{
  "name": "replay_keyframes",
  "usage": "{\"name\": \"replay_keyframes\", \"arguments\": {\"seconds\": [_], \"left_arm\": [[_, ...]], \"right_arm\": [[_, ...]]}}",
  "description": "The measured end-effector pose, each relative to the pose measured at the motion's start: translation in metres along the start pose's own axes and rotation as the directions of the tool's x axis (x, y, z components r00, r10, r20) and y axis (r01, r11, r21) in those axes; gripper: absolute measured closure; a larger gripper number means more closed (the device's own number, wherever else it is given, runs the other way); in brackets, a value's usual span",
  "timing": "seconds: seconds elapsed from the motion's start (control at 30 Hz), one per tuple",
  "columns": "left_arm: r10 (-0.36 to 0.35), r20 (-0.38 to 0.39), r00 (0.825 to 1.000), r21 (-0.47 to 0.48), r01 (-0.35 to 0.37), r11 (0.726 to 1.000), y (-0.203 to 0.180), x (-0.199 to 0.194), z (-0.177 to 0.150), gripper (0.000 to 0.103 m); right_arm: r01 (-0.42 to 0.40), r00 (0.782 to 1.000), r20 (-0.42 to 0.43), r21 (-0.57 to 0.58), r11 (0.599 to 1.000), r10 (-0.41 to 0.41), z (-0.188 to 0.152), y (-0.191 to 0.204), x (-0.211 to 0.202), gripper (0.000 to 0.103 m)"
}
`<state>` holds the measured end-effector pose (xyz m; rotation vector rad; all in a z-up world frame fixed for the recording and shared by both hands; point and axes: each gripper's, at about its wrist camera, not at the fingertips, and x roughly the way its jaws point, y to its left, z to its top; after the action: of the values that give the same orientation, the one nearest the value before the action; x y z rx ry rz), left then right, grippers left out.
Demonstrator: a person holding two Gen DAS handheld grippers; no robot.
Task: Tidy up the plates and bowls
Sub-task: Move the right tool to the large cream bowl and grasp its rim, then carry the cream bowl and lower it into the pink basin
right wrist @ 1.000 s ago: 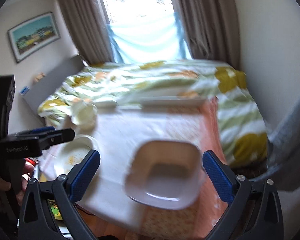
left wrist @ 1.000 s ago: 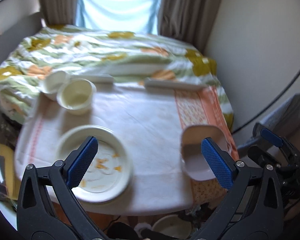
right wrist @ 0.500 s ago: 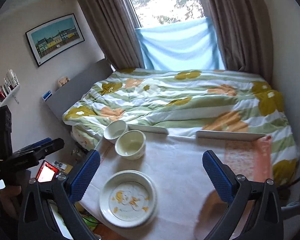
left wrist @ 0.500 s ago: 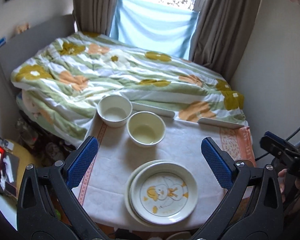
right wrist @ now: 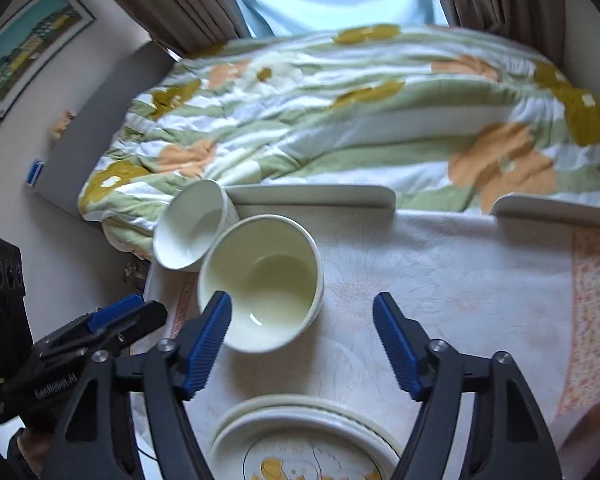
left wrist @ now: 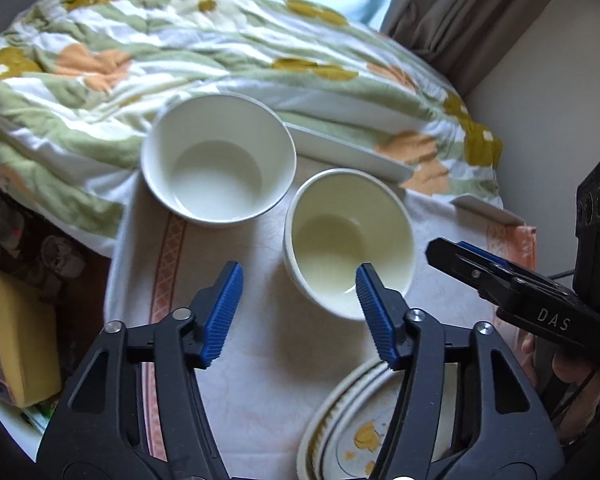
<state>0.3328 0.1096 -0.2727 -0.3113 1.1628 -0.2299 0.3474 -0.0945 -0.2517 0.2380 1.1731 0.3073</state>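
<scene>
Tablecloth-covered table (right wrist: 440, 280) pushed against a bed. Nearest: stacked plates (right wrist: 312, 436) at the front edge, done by the look of it. Both grippers hang spread and empty — left gripper (left wrist: 296, 280) with its right pad over the cream bowl (left wrist: 350, 240), right gripper (right wrist: 302, 308) just beside it. Next, I'd guess: nest this bowl into the white bowl (left wrist: 216, 164) behind — pinch one wall, lift straight up, centre before lowering. Bedding (right wrist: 340, 112) beyond.
</scene>
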Motion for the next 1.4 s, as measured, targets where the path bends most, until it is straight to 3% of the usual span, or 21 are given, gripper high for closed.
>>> {"name": "replay_keyframes", "arguments": {"seconds": [0.27,0.33,0.6,1.07,1.4], "left_arm": [[-0.011,-0.072,0.997,0.025,0.013,1.000,0.010,0.045,0.012,0.070],[-0.015,-0.082,0.997,0.034,0.018,0.999,0.010,0.050,0.015,0.079],[-0.024,-0.081,0.996,0.076,0.030,0.997,0.006,0.057,0.020,0.088],[0.022,-0.043,0.999,0.144,-0.015,0.989,-0.015,0.033,0.016,0.090],[0.016,-0.028,0.999,0.168,-0.011,0.986,-0.082,-0.007,-0.004,0.090]], "right_arm": [[0.036,0.999,-0.042,0.079,0.996,-0.032,0.005,-0.007,0.039,0.048],[0.035,0.998,-0.051,0.091,0.995,-0.030,0.005,-0.008,0.042,0.056],[0.037,0.998,-0.064,0.109,0.993,-0.030,-0.001,-0.003,0.054,0.086],[0.026,1.000,-0.018,0.127,0.992,-0.024,-0.006,0.001,0.035,0.089],[0.015,1.000,0.021,0.128,0.992,-0.018,-0.016,-0.021,-0.034,0.089]]}}
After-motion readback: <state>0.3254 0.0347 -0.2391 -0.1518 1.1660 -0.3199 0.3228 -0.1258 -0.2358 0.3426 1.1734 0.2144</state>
